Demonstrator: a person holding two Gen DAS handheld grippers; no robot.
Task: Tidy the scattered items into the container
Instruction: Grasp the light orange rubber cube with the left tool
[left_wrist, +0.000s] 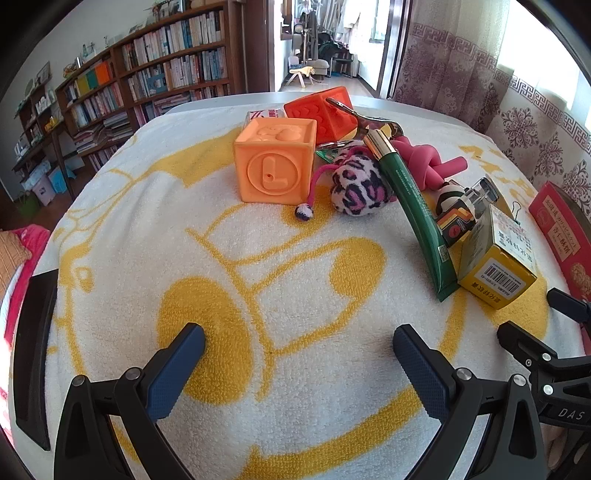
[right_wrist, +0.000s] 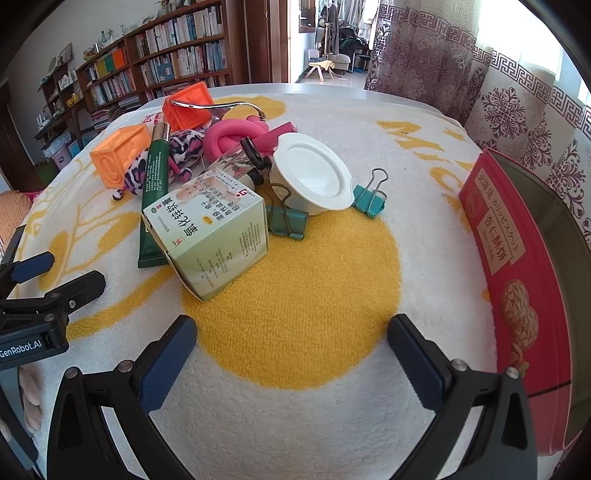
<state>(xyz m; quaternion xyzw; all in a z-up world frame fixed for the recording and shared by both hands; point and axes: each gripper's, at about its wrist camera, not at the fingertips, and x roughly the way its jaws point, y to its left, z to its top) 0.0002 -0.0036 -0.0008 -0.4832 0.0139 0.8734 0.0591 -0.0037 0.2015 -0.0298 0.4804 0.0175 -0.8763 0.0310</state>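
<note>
While both tools hover low over the towel, we note the following.

Left gripper (left_wrist: 298, 354): we hold it with jaws spread wide, nothing between the blue pads (left_wrist: 173, 369), above the white-and-yellow towel (left_wrist: 295, 258).

Right gripper (right_wrist: 291, 347): also spread wide and empty, over a big yellow patch of the towel.

Container: the red biscuit tin (right_wrist: 517, 295) stands at the right edge of the towel, open side up; we cannot see inside it.

Near pile: the pale green medicine box (right_wrist: 214, 236) lies tilted, leaning on the green tube (right_wrist: 153, 192), with a dark green binder clip (right_wrist: 290, 221) just beside it.

White bowl (right_wrist: 314, 177): tipped on its side, touching a teal binder clip (right_wrist: 369, 201).

Far pile: the orange block (left_wrist: 275, 162) marked L sits beside the leopard-print plush mouse (left_wrist: 356, 188); the red-orange block (left_wrist: 325, 110) is behind, and a pink knotted foam rod (left_wrist: 424, 162) lies to the right.

Metal tool (left_wrist: 354, 110): rests against the red-orange block; we cannot tell what it is.
</note>
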